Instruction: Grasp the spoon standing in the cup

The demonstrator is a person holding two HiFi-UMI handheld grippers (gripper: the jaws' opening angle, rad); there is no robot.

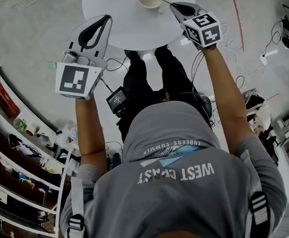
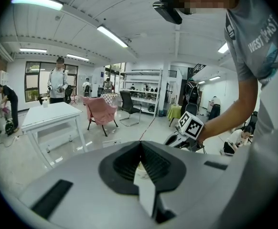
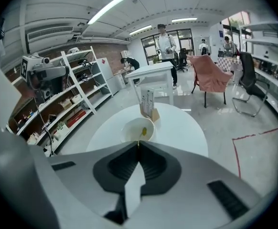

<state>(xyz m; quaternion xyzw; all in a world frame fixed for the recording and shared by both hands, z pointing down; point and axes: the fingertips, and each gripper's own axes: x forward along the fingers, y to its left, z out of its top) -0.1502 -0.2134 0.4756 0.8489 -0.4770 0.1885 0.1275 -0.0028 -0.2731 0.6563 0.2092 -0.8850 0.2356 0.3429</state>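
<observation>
Jaws of the right gripper (image 3: 138, 145) are pressed together on the thin handle of the spoon (image 3: 142, 132), which they pinch at their very tips. The spoon leans in the cup (image 3: 128, 128), its yellowish bowl end down inside and its handle slanting up over the rim toward that gripper. In the head view the spoon (image 1: 162, 0) runs as a slim line from the cup (image 1: 143, 3) to the right gripper (image 1: 176, 6), which reaches in from the near right. The white cup stands on a round white surface (image 3: 187, 128), and a small upright card holder (image 3: 147, 104) stands just behind it. The left gripper (image 1: 106, 20) hangs over the left edge of the surface (image 1: 109, 9), well apart from the cup; in its own view the left gripper (image 2: 140, 146) has its jaws closed on each other with nothing between them. Beyond the surface lies a grey floor with a red tape line (image 3: 258, 135), a pink chair (image 3: 209, 75), a white table (image 3: 151, 73) and shelving (image 3: 67, 97) along the wall.
</observation>
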